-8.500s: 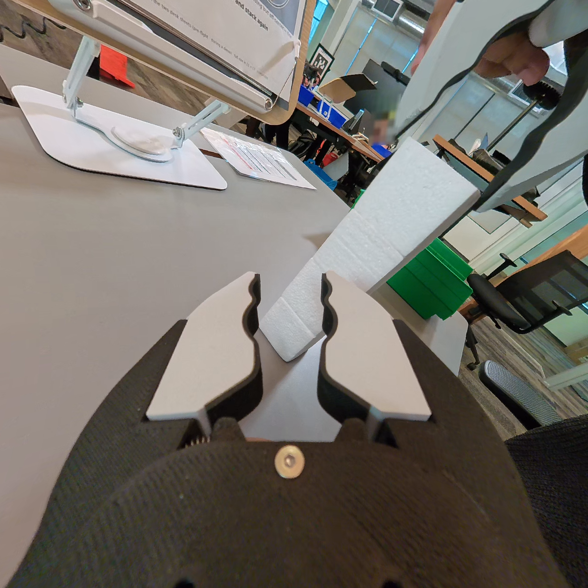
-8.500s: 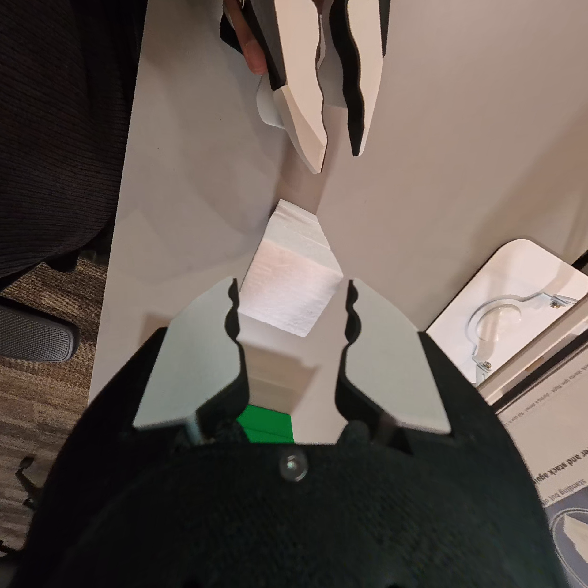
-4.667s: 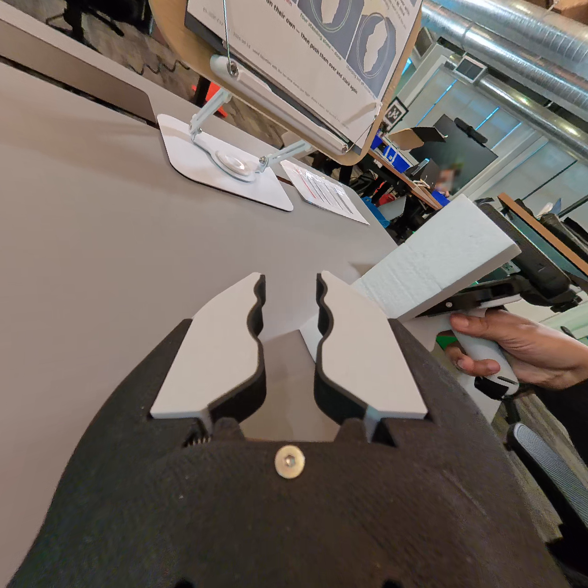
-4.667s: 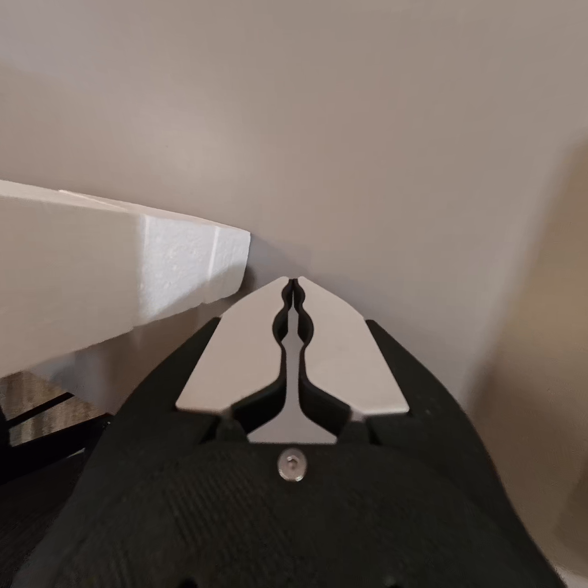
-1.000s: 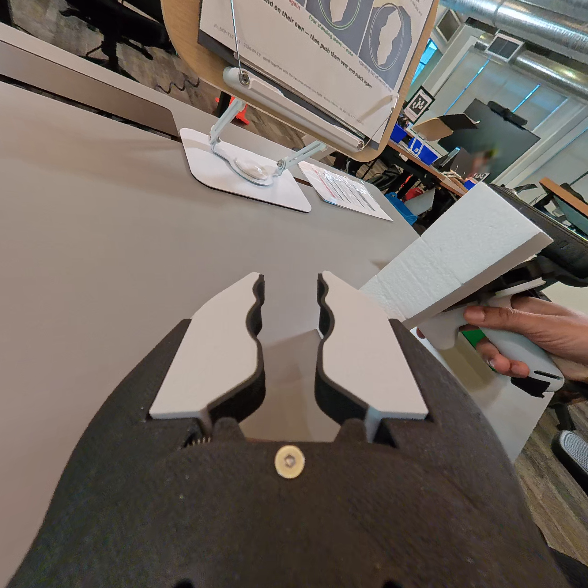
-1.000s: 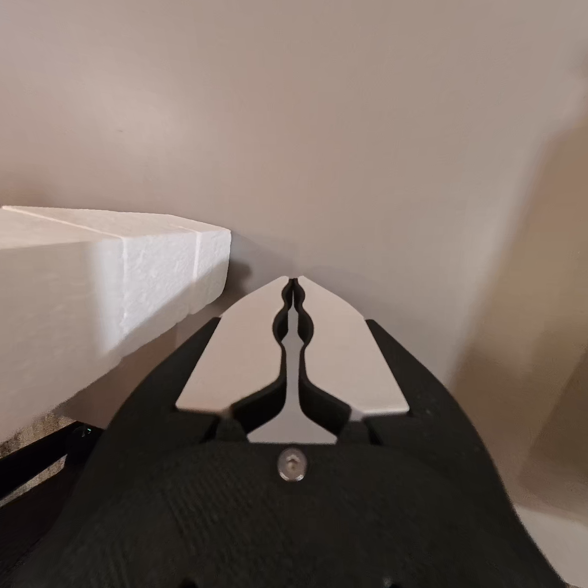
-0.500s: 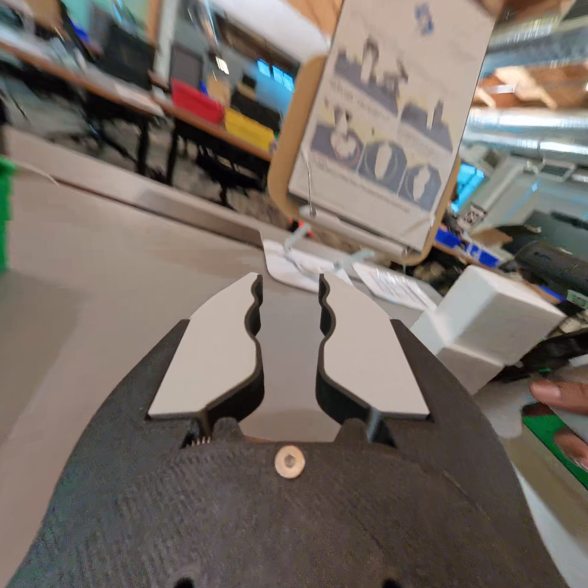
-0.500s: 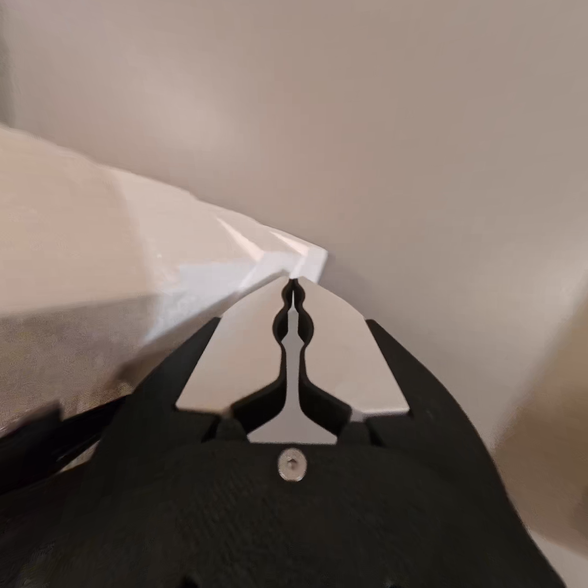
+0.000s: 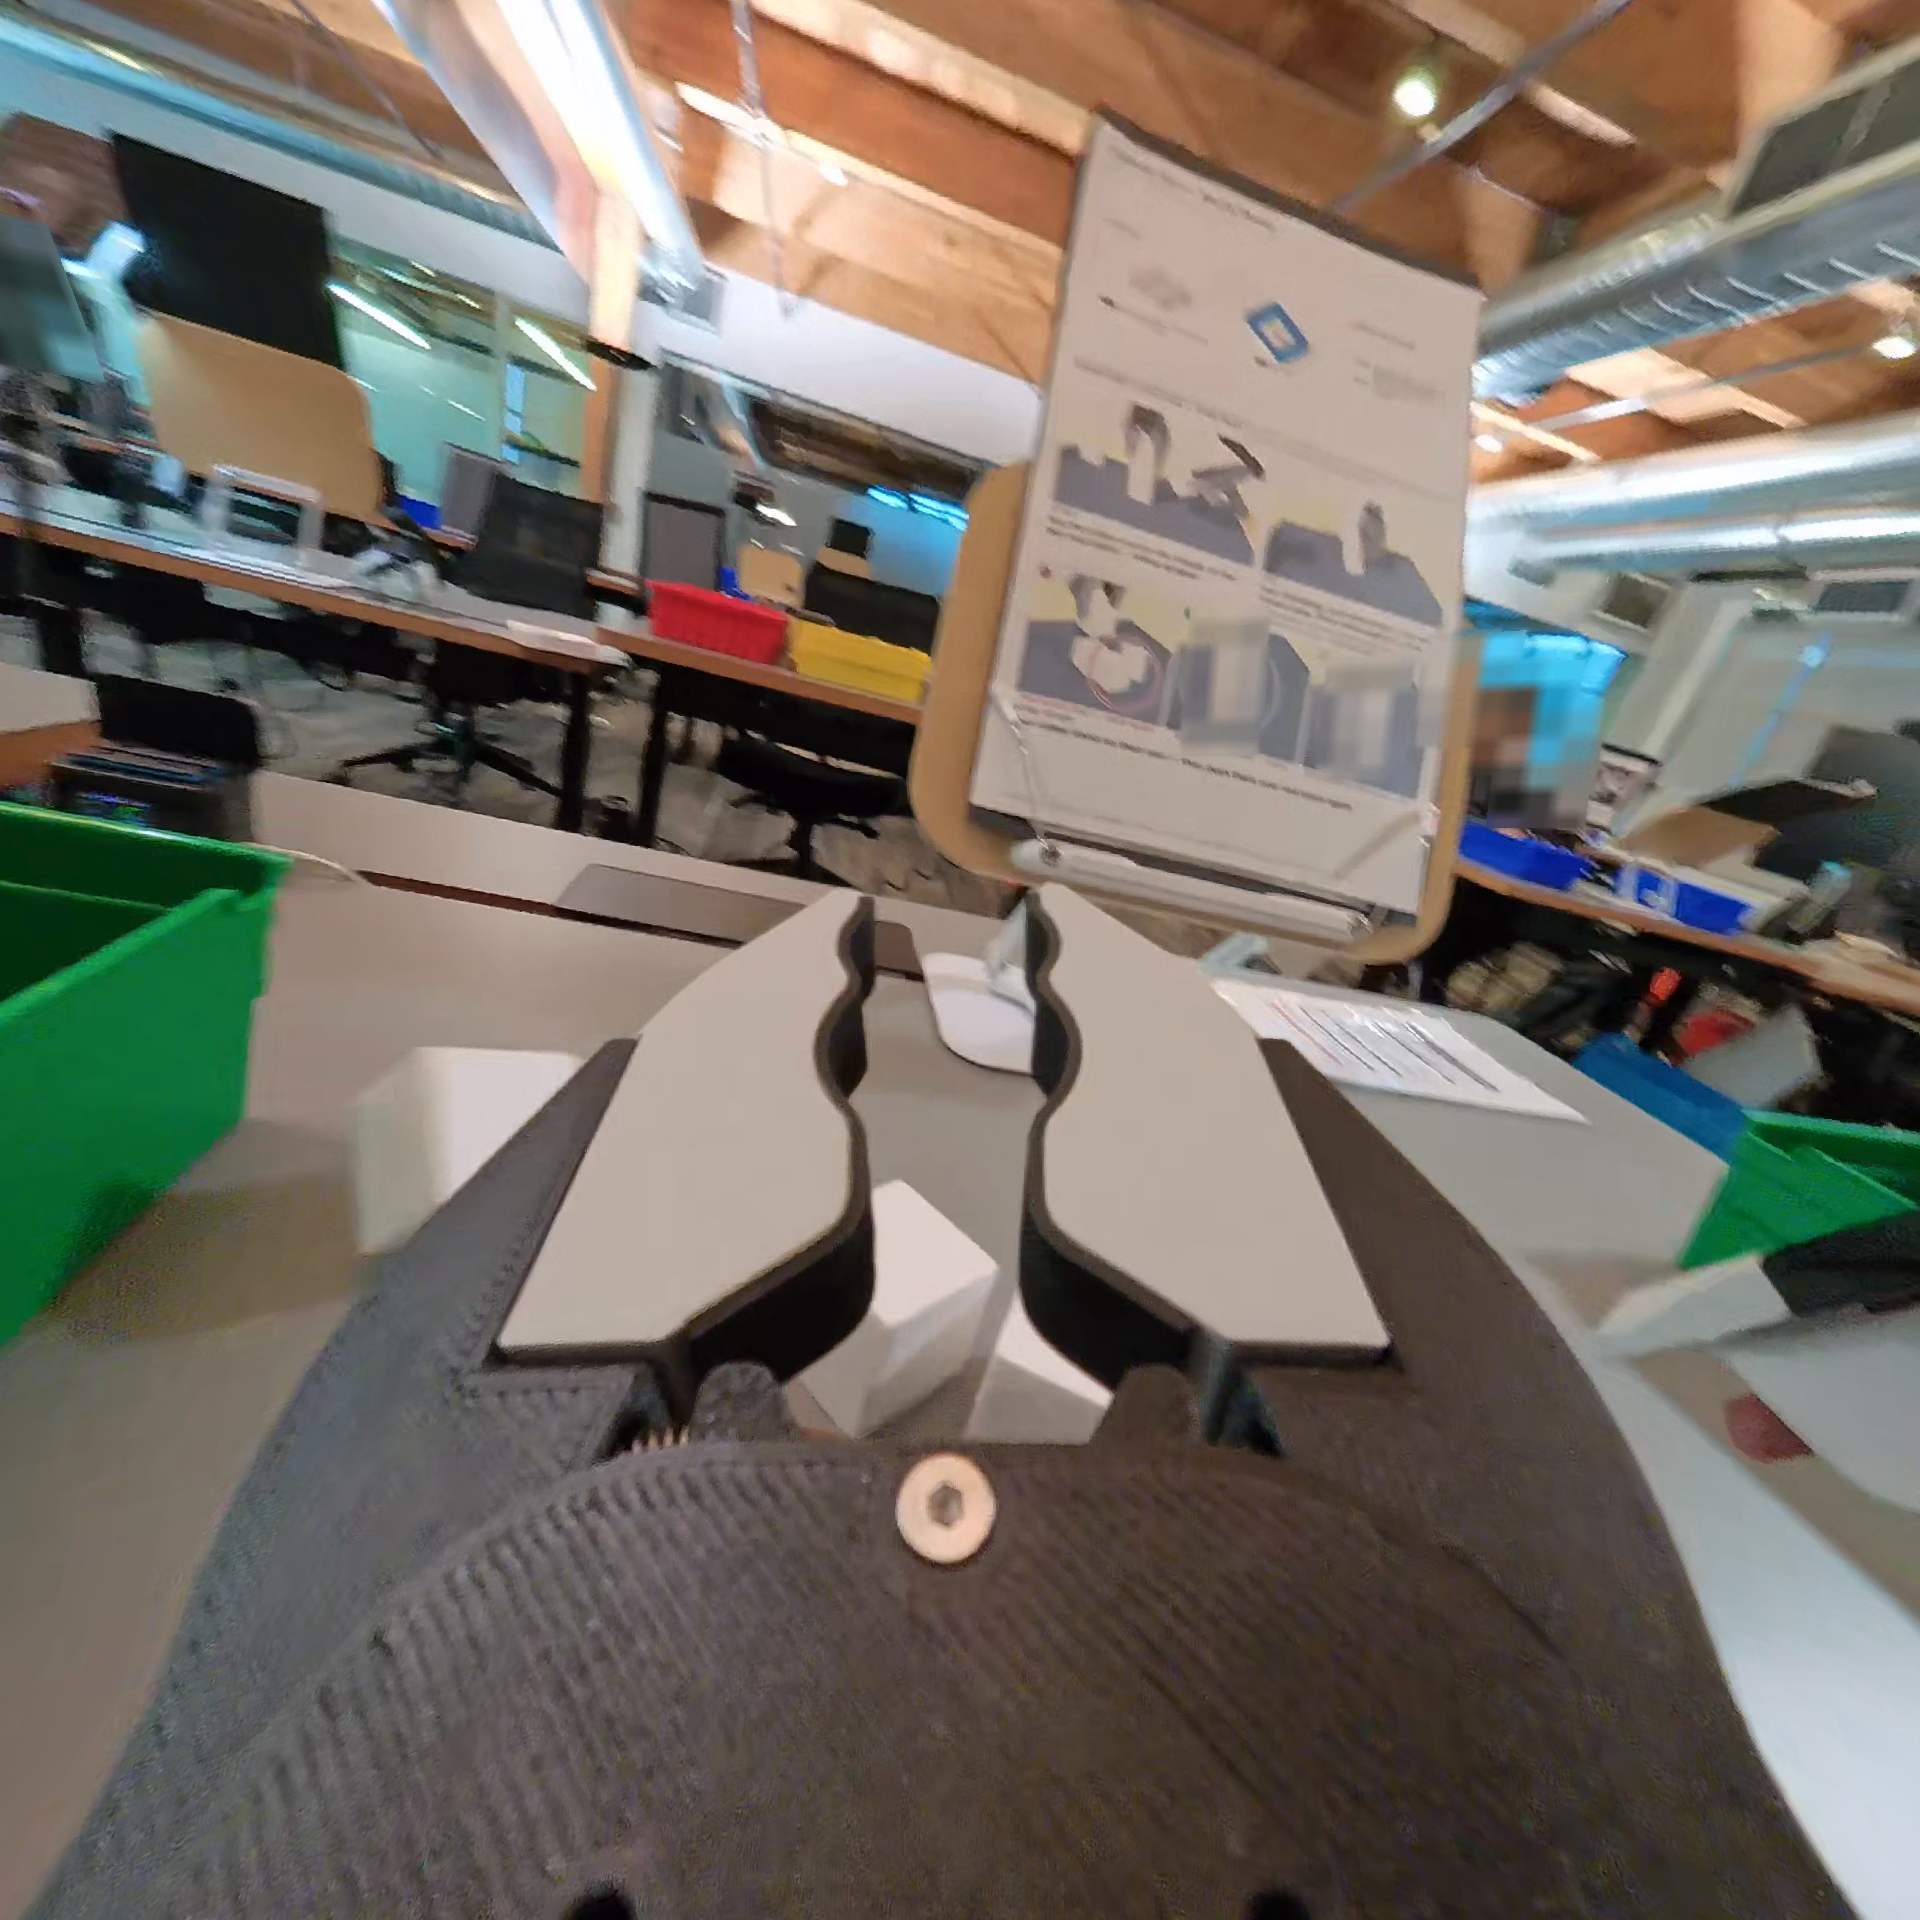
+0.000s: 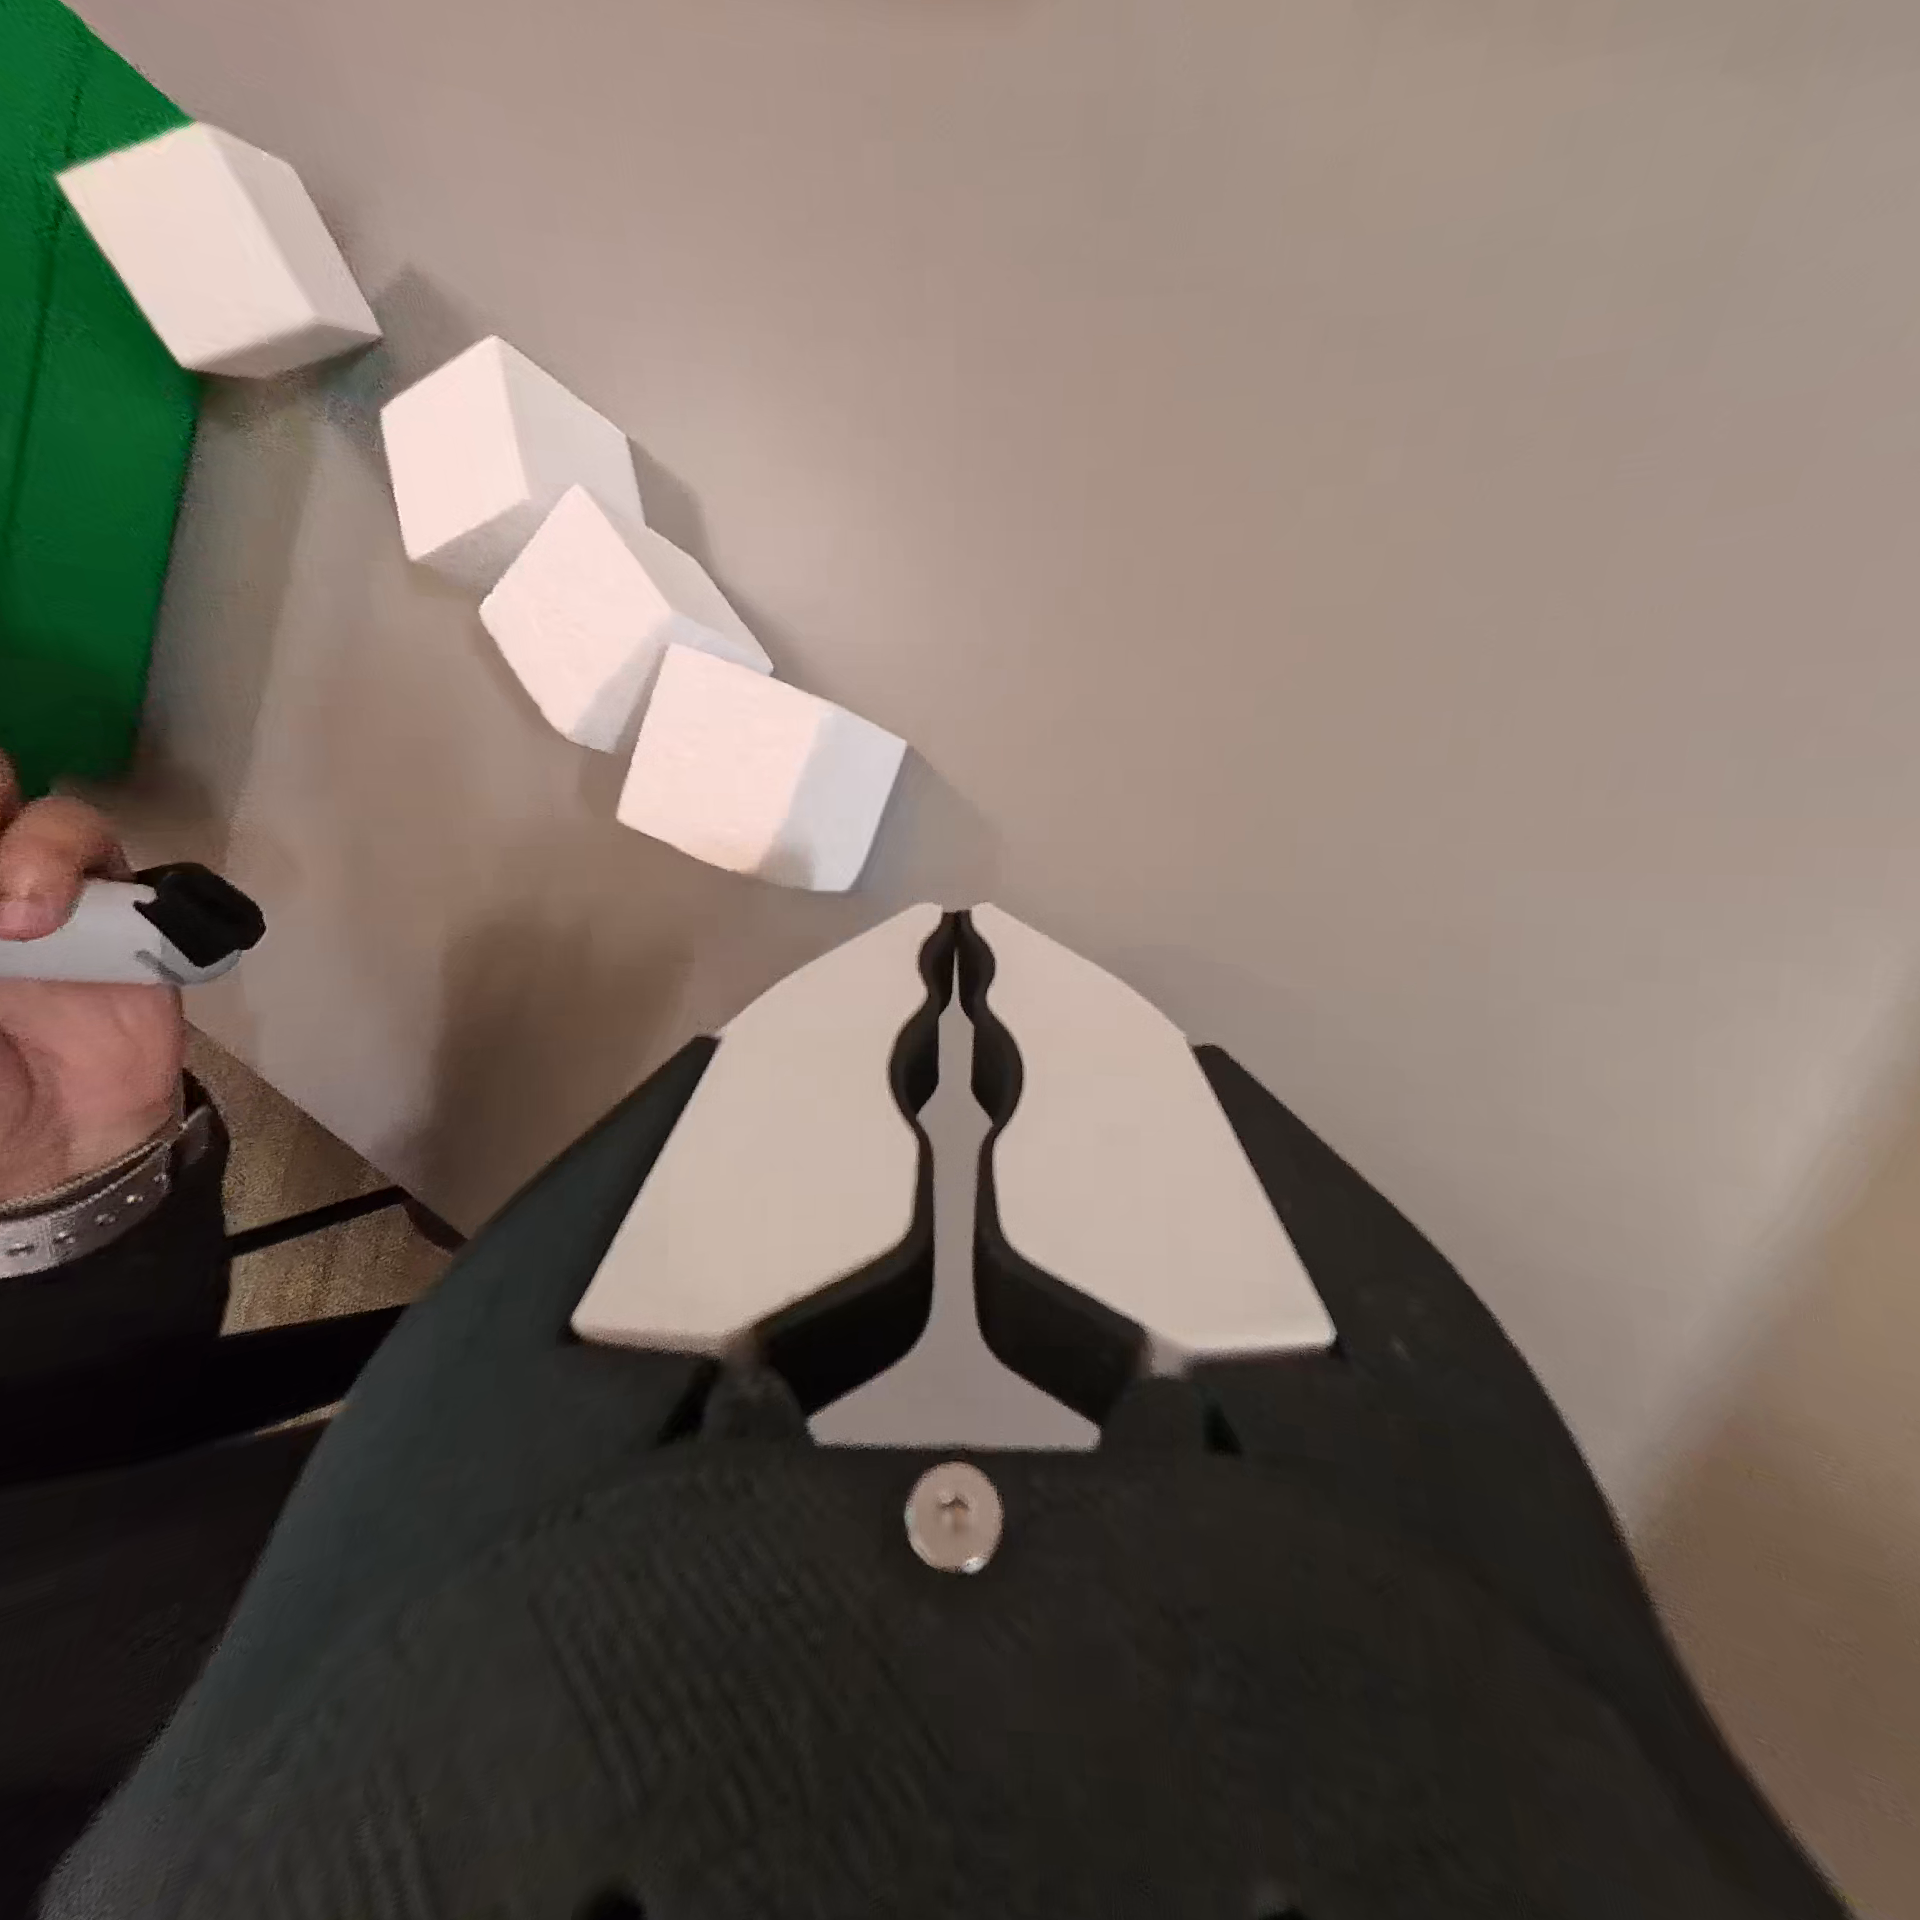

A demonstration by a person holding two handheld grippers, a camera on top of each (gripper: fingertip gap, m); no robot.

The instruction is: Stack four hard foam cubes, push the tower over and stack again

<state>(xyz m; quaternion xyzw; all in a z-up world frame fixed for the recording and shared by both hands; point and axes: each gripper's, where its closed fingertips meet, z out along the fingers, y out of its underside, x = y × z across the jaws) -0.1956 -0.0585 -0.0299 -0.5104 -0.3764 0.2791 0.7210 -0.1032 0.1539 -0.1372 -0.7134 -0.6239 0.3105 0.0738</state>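
Observation:
Several white foam cubes lie toppled in a diagonal row on the grey table (image 10: pixel 1351 520) in the right wrist view: the farthest cube (image 10: pixel 223 249) lies apart against a green bin, then a second (image 10: pixel 499 457), a third (image 10: pixel 603 613) and the nearest (image 10: pixel 758 769), these three touching. My right gripper (image 10: pixel 956 916) is shut and empty, its tips just right of the nearest cube. My left gripper (image 9: pixel 945 914) is open and empty above the row. Below its fingers show a cube (image 9: pixel 914 1309) and part of another (image 9: pixel 1029 1392). One cube (image 9: pixel 447 1122) lies to the left.
A green bin (image 9: pixel 104 1039) stands at the left, also seen in the right wrist view (image 10: pixel 62 520). Another green bin (image 9: pixel 1818 1184) is at the right edge. A document stand (image 9: pixel 1216 623) and a paper sheet (image 9: pixel 1392 1049) are at the back. A hand (image 10: pixel 62 1039) holds the left gripper's handle. Across from one pair of fingers to the other is roughly 25 cm.
The leaning tower of cubes has fallen over and now lies as a row on the table. My left gripper has swung left and levelled out above the cubes. The right gripper stays shut.

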